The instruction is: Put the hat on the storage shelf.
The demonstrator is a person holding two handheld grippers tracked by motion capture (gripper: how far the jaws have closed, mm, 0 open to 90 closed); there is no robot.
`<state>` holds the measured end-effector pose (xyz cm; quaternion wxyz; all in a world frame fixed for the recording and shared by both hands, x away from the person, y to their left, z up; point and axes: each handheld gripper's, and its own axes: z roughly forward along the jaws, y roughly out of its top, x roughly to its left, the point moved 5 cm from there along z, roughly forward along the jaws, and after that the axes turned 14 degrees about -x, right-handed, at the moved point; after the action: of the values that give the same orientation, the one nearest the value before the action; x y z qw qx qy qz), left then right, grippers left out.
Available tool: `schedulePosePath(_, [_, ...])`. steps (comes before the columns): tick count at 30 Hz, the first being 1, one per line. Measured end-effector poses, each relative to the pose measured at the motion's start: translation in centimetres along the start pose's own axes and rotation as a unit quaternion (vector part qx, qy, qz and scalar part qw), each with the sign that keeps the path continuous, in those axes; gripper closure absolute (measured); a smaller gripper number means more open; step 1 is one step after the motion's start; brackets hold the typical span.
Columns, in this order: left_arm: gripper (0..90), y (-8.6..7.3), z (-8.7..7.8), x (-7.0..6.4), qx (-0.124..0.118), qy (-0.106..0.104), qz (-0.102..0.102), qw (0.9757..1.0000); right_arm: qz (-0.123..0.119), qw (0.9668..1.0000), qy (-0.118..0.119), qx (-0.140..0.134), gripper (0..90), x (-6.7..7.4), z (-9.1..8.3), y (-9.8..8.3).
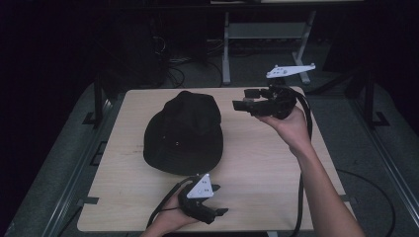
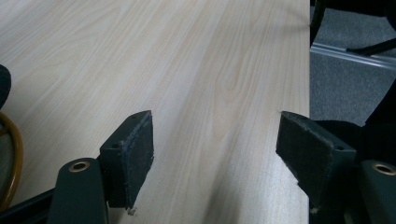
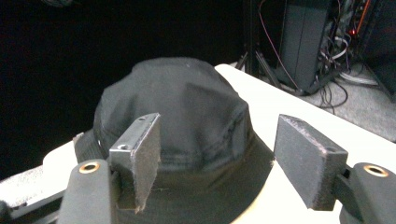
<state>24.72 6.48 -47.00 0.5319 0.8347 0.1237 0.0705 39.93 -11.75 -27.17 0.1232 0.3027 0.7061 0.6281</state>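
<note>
Light wood-grain counter (image 1: 267, 173) is sitting on a grey carpeted floor (image 1: 346, 118); the room behind is lying dark, with a metal stand (image 1: 227, 49) and tangled cables (image 3: 345, 74) beyond the far edge. Count: one black bucket hat (image 1: 184, 133), two grippers. The hat is resting crown-up on the counter, left of centre toward the far edge. The right gripper (image 1: 243, 98) is hovering above the far right part of the counter, pointing at the hat; its fingers (image 3: 142, 156) are standing apart with nothing clamped, the hat just ahead of them. The left gripper (image 1: 217, 215) is sitting low at the near edge, fingers (image 2: 133, 154) standing wide apart over bare counter, nothing between them.
</note>
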Motion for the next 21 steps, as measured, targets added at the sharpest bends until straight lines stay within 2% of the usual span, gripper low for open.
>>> schedulePosePath(12, [26.3, 0.1, -0.1, 0.1, -0.007, 0.002, -0.001, 1.0, 0.002, 0.9998, -0.017, -0.003, 25.9, -0.8, -2.1, -1.1])
schedulePosePath(14, [26.2, 0.1, -0.1, 0.0, -0.013, 0.002, -0.006, 0.9999, 0.002, 0.9998, -0.02, 0.0, 25.5, -0.8, -2.5, -1.4])
schedulePosePath(21, [26.0, 0.1, 0.0, 0.1, -0.012, 0.001, -0.001, 0.9999, 0.006, 0.9997, -0.026, -0.001, 24.9, -1.2, -3.7, -2.7])
